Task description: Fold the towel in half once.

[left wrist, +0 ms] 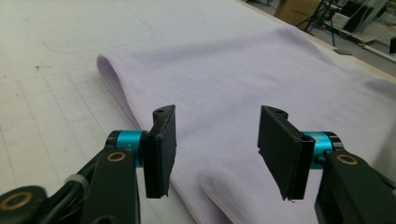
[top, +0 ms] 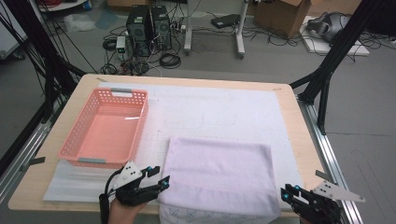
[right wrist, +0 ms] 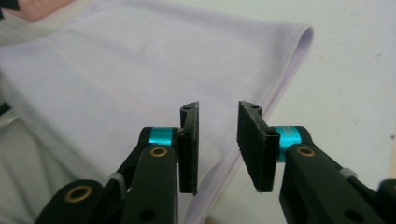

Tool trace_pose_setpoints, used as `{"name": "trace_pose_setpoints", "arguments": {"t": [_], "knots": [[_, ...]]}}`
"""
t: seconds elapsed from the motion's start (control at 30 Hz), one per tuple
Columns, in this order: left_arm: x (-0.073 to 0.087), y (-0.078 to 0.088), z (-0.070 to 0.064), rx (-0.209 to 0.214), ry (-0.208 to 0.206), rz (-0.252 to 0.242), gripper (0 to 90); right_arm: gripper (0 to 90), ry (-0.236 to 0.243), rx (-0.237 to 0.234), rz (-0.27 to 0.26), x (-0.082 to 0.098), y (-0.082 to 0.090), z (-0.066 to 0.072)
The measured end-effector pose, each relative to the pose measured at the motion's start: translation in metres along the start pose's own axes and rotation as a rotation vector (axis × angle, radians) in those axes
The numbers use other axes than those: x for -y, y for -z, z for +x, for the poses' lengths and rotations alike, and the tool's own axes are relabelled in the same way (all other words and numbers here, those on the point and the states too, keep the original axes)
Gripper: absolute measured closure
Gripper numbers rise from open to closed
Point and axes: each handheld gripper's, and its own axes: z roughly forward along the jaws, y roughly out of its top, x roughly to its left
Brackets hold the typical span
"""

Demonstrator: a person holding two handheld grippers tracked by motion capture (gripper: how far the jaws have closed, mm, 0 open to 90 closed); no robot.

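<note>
Flanking folded towel (top: 219,175), grippers agape.

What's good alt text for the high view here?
A folded pale lilac cloth lies on the near half of a white mat on a wooden table, with the left tongs open at its near left corner and the right tongs at its near right corner. An empty pink plastic basket sits to the left.

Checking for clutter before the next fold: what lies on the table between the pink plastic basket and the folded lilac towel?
Nothing: in the high view a bare strip of white mat separates the pink plastic basket from the folded lilac towel.
</note>
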Motion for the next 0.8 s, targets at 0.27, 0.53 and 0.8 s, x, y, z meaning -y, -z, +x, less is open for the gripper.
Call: {"name": "trace_pose_setpoints", "arguments": {"t": [0.27,0.53,0.8], "knots": [[-0.014,-0.036,0.021,-0.021,0.034,0.002,59.5,80.1,0.023,0.014,0.044,-0.017,-0.056,-0.020],[-0.019,-0.063,0.036,-0.075,0.048,0.075,67.3,81.4,0.029,0.030,0.075,-0.026,-0.092,-0.028],[-0.024,-0.082,0.050,-0.102,0.026,0.120,66.6,83.3,0.014,0.055,0.093,-0.028,-0.104,-0.044]]}}
